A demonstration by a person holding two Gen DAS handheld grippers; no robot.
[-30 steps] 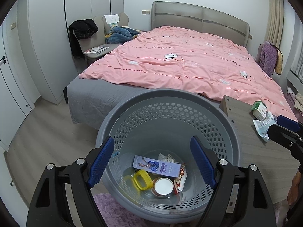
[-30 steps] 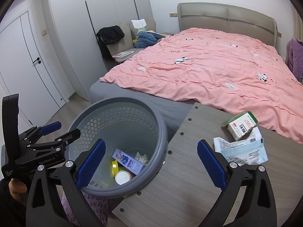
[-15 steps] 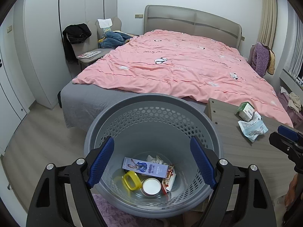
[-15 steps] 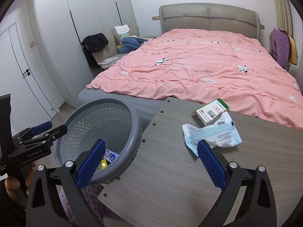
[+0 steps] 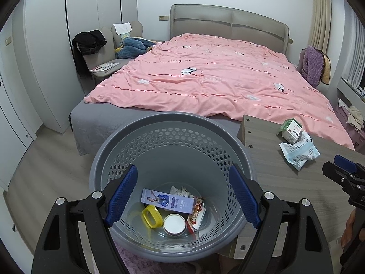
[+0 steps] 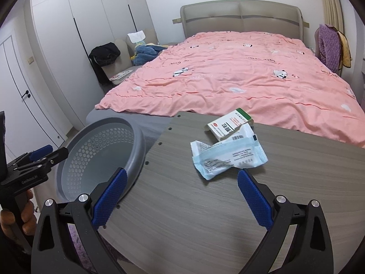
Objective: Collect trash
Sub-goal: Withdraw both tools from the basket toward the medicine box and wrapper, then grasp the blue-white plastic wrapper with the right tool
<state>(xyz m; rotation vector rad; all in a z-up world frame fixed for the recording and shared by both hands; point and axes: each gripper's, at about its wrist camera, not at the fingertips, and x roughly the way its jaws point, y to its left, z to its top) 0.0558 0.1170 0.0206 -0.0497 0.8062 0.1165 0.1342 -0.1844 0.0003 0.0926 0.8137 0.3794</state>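
Both grippers stood wide open and empty: the left gripper hung over the grey waste basket of trash, the right gripper over the worktop, its fingers just short of the crumpled wrapper beside the medicine box

The left wrist camera looks steeply down into the grey perforated plastic basket; the right wrist camera looks down, close over the grey wood-grain tabletop. Both share the pink-quilted bed.
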